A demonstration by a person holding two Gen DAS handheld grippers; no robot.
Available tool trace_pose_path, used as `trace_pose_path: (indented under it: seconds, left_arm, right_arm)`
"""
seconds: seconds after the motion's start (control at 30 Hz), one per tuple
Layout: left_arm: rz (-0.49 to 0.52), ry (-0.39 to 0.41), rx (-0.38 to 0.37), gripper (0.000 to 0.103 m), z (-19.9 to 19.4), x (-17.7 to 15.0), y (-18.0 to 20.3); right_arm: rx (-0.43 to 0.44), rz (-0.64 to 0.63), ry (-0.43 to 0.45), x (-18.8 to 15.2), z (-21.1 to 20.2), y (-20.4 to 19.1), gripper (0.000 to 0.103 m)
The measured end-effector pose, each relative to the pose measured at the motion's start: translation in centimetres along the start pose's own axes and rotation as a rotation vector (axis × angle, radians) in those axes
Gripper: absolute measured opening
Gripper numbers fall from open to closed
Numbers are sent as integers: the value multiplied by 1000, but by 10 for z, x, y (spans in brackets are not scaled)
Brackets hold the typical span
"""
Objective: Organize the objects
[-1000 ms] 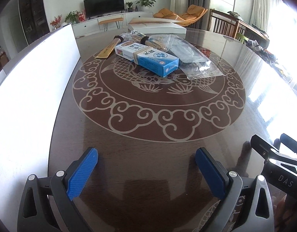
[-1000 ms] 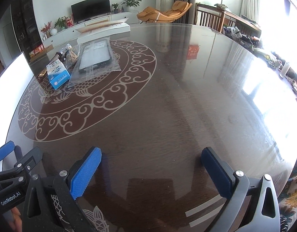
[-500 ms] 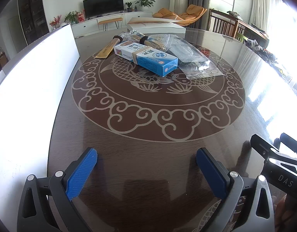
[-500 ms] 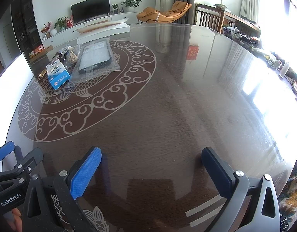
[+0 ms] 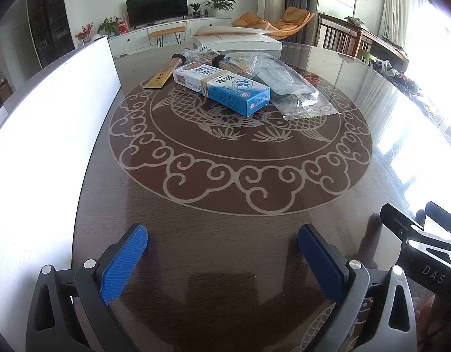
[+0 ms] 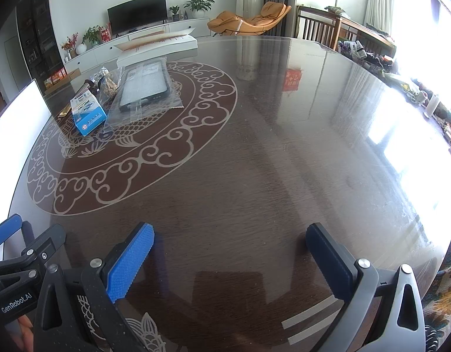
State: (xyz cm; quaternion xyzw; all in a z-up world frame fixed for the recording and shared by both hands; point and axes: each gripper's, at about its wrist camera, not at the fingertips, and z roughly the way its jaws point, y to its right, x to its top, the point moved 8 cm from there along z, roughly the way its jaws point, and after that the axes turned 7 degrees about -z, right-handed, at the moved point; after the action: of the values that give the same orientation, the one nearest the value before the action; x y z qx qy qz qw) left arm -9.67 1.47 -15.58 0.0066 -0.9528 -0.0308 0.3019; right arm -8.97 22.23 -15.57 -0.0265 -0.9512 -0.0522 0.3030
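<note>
A blue and white carton (image 5: 222, 86) bound with a rubber band lies on the round dark table, also in the right wrist view (image 6: 88, 113). Beside it lie a clear plastic bag with a dark flat item (image 5: 290, 85), also in the right wrist view (image 6: 144, 88), a bagged bundle of wooden sticks (image 5: 225, 63), and a gold-coloured flat stick (image 5: 163, 73). My left gripper (image 5: 222, 261) is open and empty, well short of the pile. My right gripper (image 6: 230, 261) is open and empty, to the right of the left one.
A white board (image 5: 49, 123) stands along the table's left side. A white flat box (image 5: 237, 39) sits at the table's far edge. The table (image 6: 284, 146) has a carved fish and cloud pattern. Chairs and a TV cabinet stand beyond.
The left gripper has moved slightly forward toward the pile. The right gripper has barely moved. Both stay open.
</note>
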Motion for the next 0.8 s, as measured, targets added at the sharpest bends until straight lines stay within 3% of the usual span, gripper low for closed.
trace_pose_path:
  seconds: [0.13,0.2,0.4,0.53,0.7,0.73,0.77,0.8]
  left_arm:
    - [0,-37,1,103,2,2,-1]
    - [-52,-77,-17,103,4,11,-3]
    - [-259,-35,-98,103,12,102,2]
    - [-248,-71,8,103,61,148,3]
    - [-252,-146,78,103,108,156,-2]
    - [-246,-129,91,98,108,156,-4]
    - [-234,-95,87,78,105,155,-5]
    - [-217,-63,88,66,99,154,-5]
  right_arm:
    - [1,0,0,0,0,0,103]
    - [0,-1,0,0,0,0,103]
    - [0,-1,1,0,0,0,103]
    - [0,-1,1,0,0,0,103]
    - [0,-1,1,0,0,0,103]
    - [0,-1,1,0,0,0,103]
    - [-1,-1,1,0,0,0,103]
    - [0,-1,1,0,0,0,103]
